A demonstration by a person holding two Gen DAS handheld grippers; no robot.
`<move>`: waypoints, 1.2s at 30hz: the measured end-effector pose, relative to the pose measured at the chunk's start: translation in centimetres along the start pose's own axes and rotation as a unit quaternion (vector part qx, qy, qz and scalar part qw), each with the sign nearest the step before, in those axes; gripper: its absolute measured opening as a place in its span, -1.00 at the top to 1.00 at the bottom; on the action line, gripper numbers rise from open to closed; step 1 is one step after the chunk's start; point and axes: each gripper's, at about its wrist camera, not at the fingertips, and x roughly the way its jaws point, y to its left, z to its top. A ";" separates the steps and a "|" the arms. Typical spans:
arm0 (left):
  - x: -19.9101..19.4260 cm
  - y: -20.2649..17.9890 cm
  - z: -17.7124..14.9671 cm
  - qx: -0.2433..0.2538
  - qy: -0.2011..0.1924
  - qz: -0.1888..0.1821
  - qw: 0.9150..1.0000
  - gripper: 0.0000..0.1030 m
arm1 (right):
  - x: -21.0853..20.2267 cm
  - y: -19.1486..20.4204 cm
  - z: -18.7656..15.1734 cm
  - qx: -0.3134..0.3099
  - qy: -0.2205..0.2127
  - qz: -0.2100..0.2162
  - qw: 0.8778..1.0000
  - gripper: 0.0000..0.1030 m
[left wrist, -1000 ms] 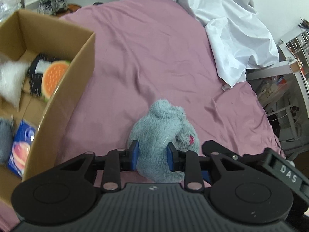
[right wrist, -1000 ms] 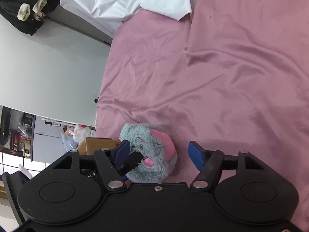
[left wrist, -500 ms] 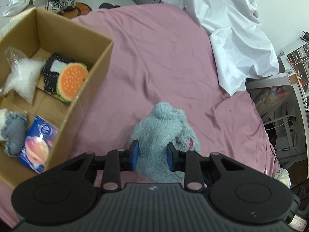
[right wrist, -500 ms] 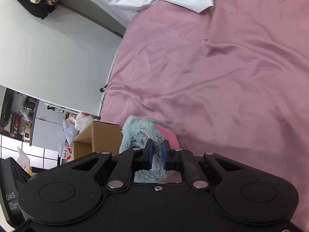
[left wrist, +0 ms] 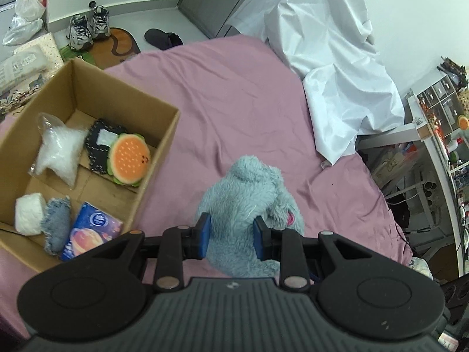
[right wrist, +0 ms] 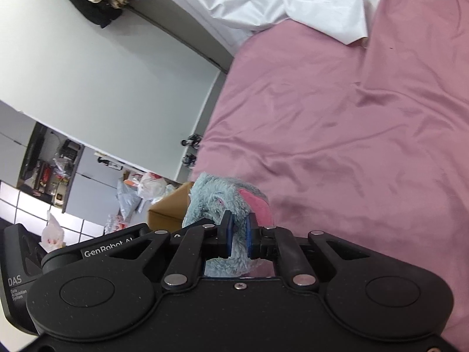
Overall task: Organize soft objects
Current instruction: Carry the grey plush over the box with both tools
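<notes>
A fluffy grey-blue plush toy (left wrist: pixel 249 202) with pink ears is held above the pink bed sheet (left wrist: pixel 234 102). My left gripper (left wrist: pixel 230 234) is shut on its body. My right gripper (right wrist: pixel 238 234) is shut on the plush (right wrist: pixel 217 202) near a pink ear. An open cardboard box (left wrist: pixel 164 143) stands on the bed to the left. It holds a burger plush (left wrist: pixel 129 158), a clear bag of white filling (left wrist: pixel 60 152), a dark patterned cloth, a white ball, a denim piece and a blue tissue pack (left wrist: pixel 91 231).
A white sheet (left wrist: pixel 337 67) is heaped at the far right of the bed. Shoes (left wrist: pixel 88 26) and bags lie on the floor beyond the bed. Shelves with clutter (left wrist: pixel 439 135) stand at the right. The box corner (right wrist: pixel 170 208) shows in the right wrist view.
My right gripper closed on the plush. Both grippers lifted it off the sheet, and more of the box's inside came into the left wrist view.
</notes>
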 end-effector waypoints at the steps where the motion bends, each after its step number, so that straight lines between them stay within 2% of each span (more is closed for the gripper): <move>1: -0.3 0.1 0.1 0.000 -0.002 -0.001 1.000 0.45 | 0.0 0.3 -0.1 -0.004 -0.001 0.004 1.000 0.83; 16: -5.1 3.7 1.5 -0.007 -0.035 -0.004 0.999 0.45 | 0.7 5.2 -2.1 -0.068 -0.007 0.056 0.996 0.82; 20: -5.9 5.3 1.8 -0.016 -0.041 -0.005 0.999 0.46 | 1.3 6.3 -2.9 -0.082 -0.007 0.075 0.994 0.74; 30: -6.6 9.3 2.7 -0.046 -0.048 -0.002 0.998 0.47 | 2.0 8.3 -4.1 -0.120 -0.009 0.099 0.988 0.68; 36: -5.4 11.8 2.9 -0.060 -0.040 0.018 0.997 0.47 | 1.8 8.2 -3.9 -0.113 -0.022 0.088 0.989 0.63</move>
